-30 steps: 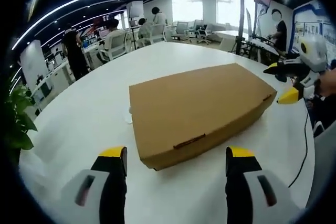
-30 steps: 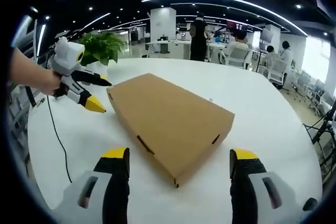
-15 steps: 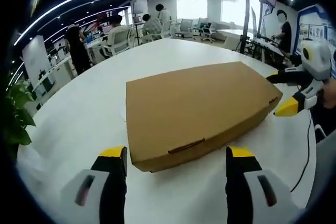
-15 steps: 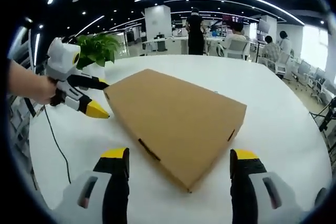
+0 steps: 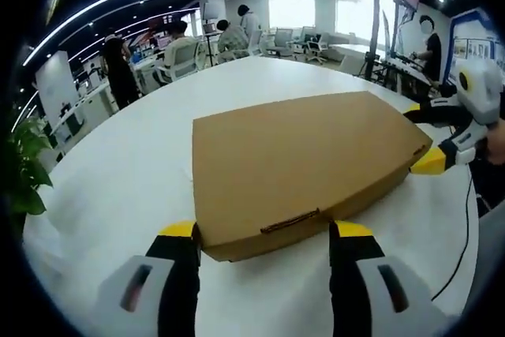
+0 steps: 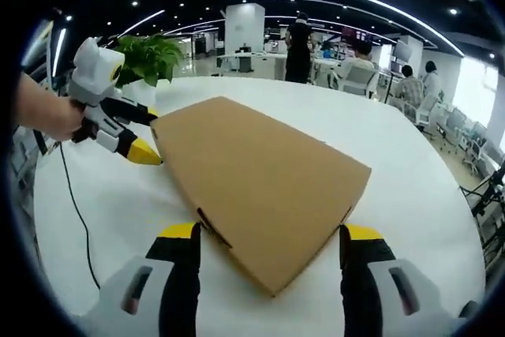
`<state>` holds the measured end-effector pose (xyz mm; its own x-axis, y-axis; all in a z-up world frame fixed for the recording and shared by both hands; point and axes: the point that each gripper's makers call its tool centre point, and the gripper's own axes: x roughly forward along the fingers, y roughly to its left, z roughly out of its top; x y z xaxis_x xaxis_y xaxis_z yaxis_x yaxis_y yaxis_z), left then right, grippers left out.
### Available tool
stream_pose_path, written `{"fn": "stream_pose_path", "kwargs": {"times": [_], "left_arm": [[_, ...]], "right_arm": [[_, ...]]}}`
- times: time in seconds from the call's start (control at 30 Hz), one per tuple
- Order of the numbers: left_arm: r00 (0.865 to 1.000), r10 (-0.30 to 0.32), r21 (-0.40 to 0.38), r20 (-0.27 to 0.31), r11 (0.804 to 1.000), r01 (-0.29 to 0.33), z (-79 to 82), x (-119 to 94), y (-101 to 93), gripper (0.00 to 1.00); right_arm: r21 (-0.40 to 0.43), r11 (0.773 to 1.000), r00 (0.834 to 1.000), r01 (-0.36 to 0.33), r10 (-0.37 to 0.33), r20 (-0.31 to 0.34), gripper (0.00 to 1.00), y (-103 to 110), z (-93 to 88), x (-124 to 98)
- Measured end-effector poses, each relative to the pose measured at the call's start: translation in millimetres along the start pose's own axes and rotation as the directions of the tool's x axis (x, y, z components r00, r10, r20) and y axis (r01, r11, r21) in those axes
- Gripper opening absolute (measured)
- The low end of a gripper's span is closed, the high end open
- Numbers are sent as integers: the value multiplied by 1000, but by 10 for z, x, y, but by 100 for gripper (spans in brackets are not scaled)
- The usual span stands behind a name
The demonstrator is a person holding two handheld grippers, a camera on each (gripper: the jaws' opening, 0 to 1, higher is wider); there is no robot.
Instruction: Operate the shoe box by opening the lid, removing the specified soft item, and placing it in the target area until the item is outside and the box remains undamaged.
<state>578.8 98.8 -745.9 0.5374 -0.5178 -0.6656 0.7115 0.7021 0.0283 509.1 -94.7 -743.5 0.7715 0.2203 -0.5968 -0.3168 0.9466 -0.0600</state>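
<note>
**Closed cardboard box flanked by both grippers**

A large round white table [image 5: 118,163] carries everything here, with an open office of desks, chairs and people far behind it. On the table lies the flat brown cardboard shoe box [image 5: 304,159], lid shut, with slot tabs along its near edges; in the right gripper view the same box [image 6: 260,183] points one corner toward the camera.

The left gripper [image 5: 264,230], grey-bodied with yellow-tipped black jaws, stands spread wide, its two jaws reaching either side of the near front edge of the box, the left jaw tip just beside the box's near left corner. Whether it touches the cardboard, I cannot tell. In the right gripper view this gripper [image 6: 146,133] shows at the far left corner of the box, held by a person's hand [image 6: 47,116], a black cable trailing from it.

The right gripper [image 6: 268,232] is likewise spread, jaws apart on either side of the near corner. In the left gripper view it [image 5: 422,136] sits at the box's right end.

A green leafy potted plant [image 6: 150,61] stands at the table's far left edge.
</note>
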Motion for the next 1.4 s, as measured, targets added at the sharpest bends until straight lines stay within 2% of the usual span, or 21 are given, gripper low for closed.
{"fn": "stream_pose_path", "kwargs": {"times": [0.37, 0.73, 0.83, 1.17, 1.4], "left_arm": [[1000, 7, -6, 2, 1000, -7, -18, -23, -6, 63], [999, 41, -61, 4, 997, -41, -81, -67, -35, 62], [999, 48, -71, 3, 996, -48, -109, -95, -53, 62], [995, 99, -116, 2, 988, -98, -206, -187, -116, 62], [992, 122, -141, -15, 982, -122, -287, -278, -170, 59]], "right_arm": [[-9, 1000, 1000, 12, -12, 7, 71, 10, -8, 11], [-5, 1000, 1000, 2, -2, 10, 72, -1, -2, 19], [18, 1000, 1000, -9, 9, 27, 73, 10, 9, 6], [3, 999, 999, -44, 44, 28, 70, 43, -19, -35], [3, 997, 997, -73, 73, 8, 68, 62, -43, -64]]}}
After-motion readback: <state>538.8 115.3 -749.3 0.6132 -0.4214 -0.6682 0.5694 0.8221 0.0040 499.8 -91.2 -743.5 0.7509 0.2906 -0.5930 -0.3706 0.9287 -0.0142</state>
